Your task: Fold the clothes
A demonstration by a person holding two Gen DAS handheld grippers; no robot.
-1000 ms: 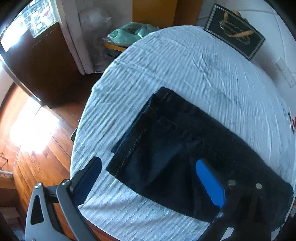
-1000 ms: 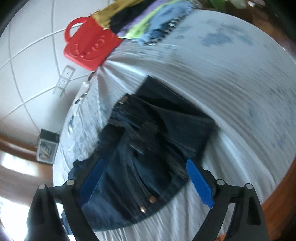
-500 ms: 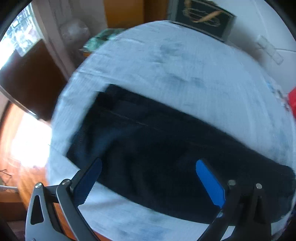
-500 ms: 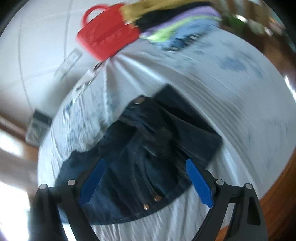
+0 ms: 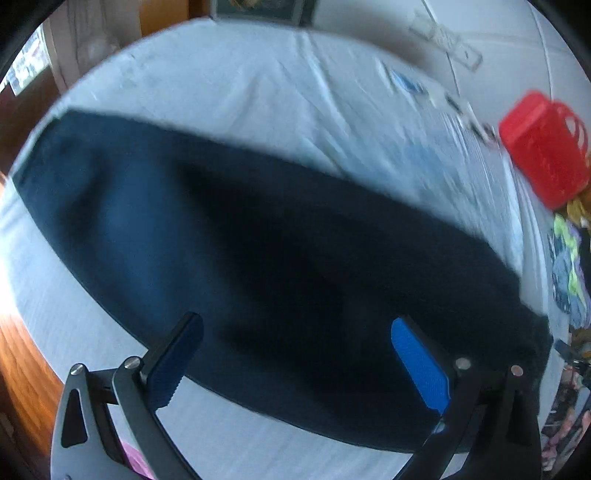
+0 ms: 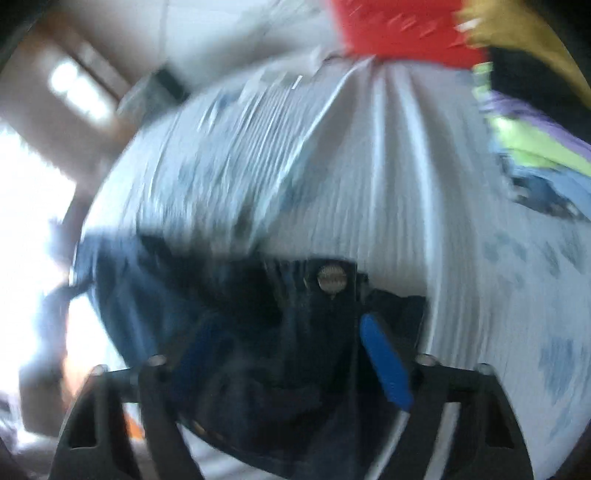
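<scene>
Within the last second we swept the wide-open left claw point(image 5: 295, 363) along the jeans point(image 5: 258, 258) on the bed point(image 5: 221, 92) toward the waistband, where the right claw point(image 6: 295, 354) was closing around the button point(image 6: 331, 277) end, ready for the next fold.

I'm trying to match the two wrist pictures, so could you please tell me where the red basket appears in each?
Left wrist: the red basket sits at the right edge, upper part, on the bed.
Right wrist: red basket at the top edge, right of centre, blurred.
Shared landmark: the dark jeans lying on the striped sheet.
</scene>
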